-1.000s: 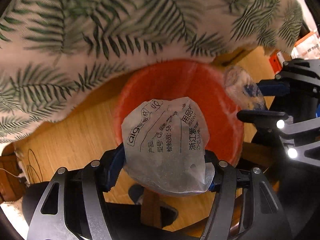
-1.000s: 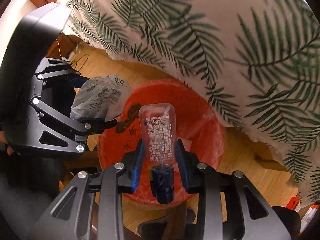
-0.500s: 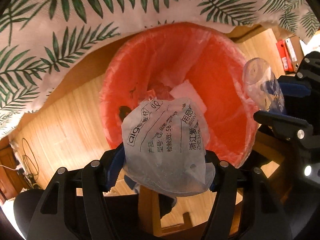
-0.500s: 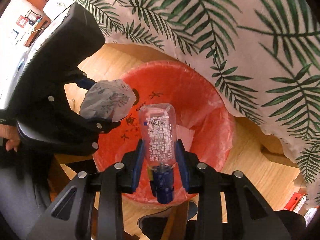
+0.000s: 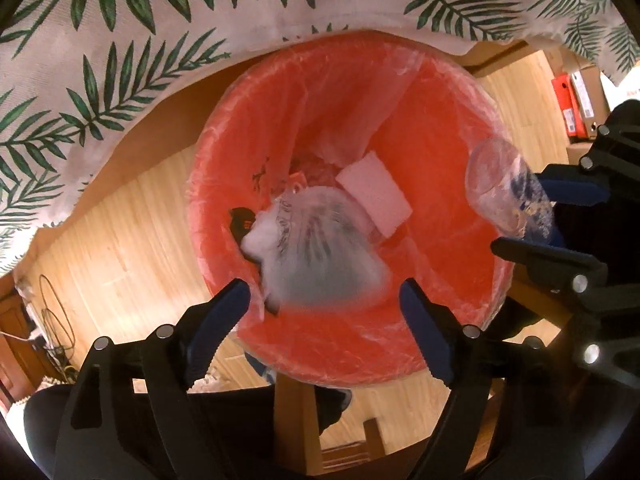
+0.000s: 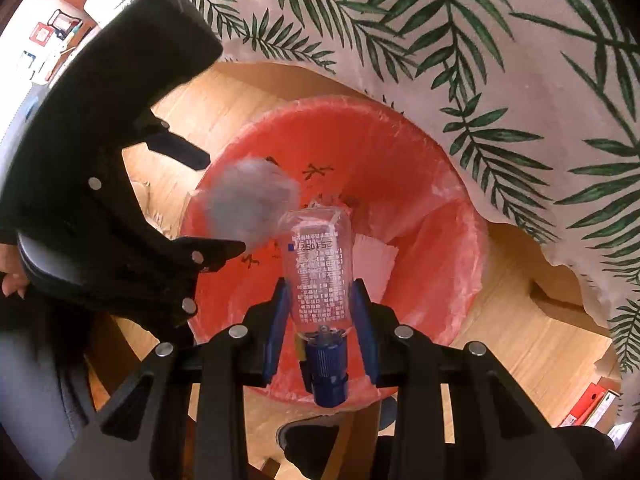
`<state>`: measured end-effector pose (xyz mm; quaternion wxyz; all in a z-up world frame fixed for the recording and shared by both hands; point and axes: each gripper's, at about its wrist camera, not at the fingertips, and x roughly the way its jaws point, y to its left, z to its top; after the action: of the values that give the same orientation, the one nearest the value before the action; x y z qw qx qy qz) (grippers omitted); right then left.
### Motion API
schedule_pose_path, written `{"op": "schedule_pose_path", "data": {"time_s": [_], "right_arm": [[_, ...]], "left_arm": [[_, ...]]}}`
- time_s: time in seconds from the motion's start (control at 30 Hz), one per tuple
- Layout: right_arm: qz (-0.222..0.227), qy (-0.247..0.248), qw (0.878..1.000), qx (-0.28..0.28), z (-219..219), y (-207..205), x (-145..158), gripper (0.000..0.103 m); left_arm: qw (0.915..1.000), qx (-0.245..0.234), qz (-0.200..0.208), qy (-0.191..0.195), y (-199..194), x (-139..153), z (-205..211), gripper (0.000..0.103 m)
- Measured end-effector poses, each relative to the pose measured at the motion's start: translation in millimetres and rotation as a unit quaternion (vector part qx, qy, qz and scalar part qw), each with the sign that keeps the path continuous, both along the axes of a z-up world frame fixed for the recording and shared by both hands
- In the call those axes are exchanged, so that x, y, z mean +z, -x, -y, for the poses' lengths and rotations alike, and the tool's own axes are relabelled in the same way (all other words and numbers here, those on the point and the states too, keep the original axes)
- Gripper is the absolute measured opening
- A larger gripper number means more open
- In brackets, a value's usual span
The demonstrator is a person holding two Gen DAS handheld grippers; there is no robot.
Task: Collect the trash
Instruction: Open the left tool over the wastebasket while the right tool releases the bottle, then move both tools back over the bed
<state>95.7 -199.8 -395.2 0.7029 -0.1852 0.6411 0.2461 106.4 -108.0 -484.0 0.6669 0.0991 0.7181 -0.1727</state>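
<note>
A red bin [image 5: 440, 92] lined with clear plastic stands on the wooden floor below both grippers; in the right wrist view the bin [image 6: 400, 148] fills the middle. My left gripper [image 5: 324, 296] hangs over it with its jaws opening, and a crumpled white plastic bag [image 5: 320, 256] falls blurred into the bin, free of the pads. The same bag [image 6: 248, 208] shows blurred in the right wrist view. My right gripper [image 6: 320, 292] is shut on a clear plastic bottle [image 6: 316, 264] with a blue cap, held above the bin. That bottle [image 5: 500, 188] appears at the right of the left wrist view.
A white cloth with green palm leaves [image 5: 120, 40] hangs over the table edge just behind the bin. White paper [image 5: 376, 196] lies inside the bin. Red boxes [image 5: 568, 104] stand at the far right. A shoe [image 6: 308, 440] and wooden chair parts are below.
My left gripper's jaws have spread apart and the white bag has dropped out of them toward the bin. Both grippers came lower over the bin. The bottle stays gripped.
</note>
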Motion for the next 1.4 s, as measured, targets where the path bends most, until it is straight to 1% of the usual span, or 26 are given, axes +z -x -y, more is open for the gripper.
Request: {"op": "schedule_pose_path", "data": {"time_s": [0.3, 0.53, 0.7, 0.73, 0.8, 0.83, 0.87, 0.9, 0.97, 1.0, 1.07, 1.17, 1.23, 1.27, 1.3, 1.33, 1.37, 1.4], "right_arm": [[-0.003, 0.000, 1.000, 0.006, -2, -7, -2, 0.032], [-0.001, -0.005, 1.000, 0.012, -2, -6, -8, 0.032], [0.003, -0.002, 1.000, 0.023, -7, -3, -10, 0.034], [0.006, -0.002, 1.000, 0.024, -8, -2, -9, 0.037], [0.014, -0.001, 1.000, 0.024, -8, -2, -8, 0.054], [0.016, -0.002, 1.000, 0.025, -9, -1, -7, 0.056], [0.022, -0.002, 0.999, 0.027, -10, 0, -5, 0.061], [0.027, -0.001, 0.999, 0.027, -10, 1, -4, 0.071], [0.036, -0.002, 0.999, 0.029, -11, 1, 1, 0.078], [0.043, -0.002, 0.999, 0.031, -11, 2, 4, 0.081], [0.064, -0.006, 0.997, 0.033, -12, 4, 15, 0.087], [0.109, -0.019, 0.993, 0.034, -12, 9, 44, 0.092], [0.145, -0.035, 0.988, 0.033, -11, 13, 74, 0.096], [0.161, -0.043, 0.986, 0.032, -10, 15, 88, 0.097], [0.185, -0.056, 0.981, 0.028, -8, 16, 109, 0.098], [0.199, -0.064, 0.977, 0.027, -8, 16, 123, 0.098], [0.215, -0.071, 0.974, 0.026, -6, 14, 137, 0.098], [0.238, -0.078, 0.968, 0.027, -5, 10, 157, 0.098]], "left_arm": [[0.9997, 0.017, 0.011, -0.012, -2, 8, -9, 0.083], [0.9980, 0.049, 0.035, -0.021, -5, 20, -22, 0.083], [0.9962, 0.067, 0.051, -0.021, -7, 27, -28, 0.083], [0.9959, 0.070, 0.054, -0.021, -8, 28, -29, 0.083], [0.9952, 0.074, 0.060, -0.021, -8, 31, -31, 0.083], [0.9947, 0.076, 0.065, -0.021, -9, 32, -31, 0.083], [0.9943, 0.077, 0.069, -0.023, -9, 35, -32, 0.083], [0.9939, 0.078, 0.074, -0.023, -8, 37, -33, 0.083], [0.9926, 0.080, 0.089, -0.020, -8, 45, -34, 0.083], [0.9911, 0.082, 0.104, -0.018, -8, 52, -36, 0.083], [0.9875, 0.079, 0.136, -0.012, -6, 68, -38, 0.083], [0.9822, 0.069, 0.175, -0.001, -3, 95, -43, 0.083], [0.9774, 0.068, 0.200, 0.008, -4, 117, -51, 0.083], [0.9732, 0.068, 0.219, 0.010, -5, 132, -56, 0.083], [0.9698, 0.068, 0.234, 0.010, -7, 145, -60, 0.083], [0.9662, 0.070, 0.248, 0.008, -10, 156, -64, 0.083], [0.9623, 0.073, 0.262, 0.007, -14, 170, -68, 0.084], [0.9581, 0.077, 0.276, 0.007, -19, 183, -73, 0.090]]}}
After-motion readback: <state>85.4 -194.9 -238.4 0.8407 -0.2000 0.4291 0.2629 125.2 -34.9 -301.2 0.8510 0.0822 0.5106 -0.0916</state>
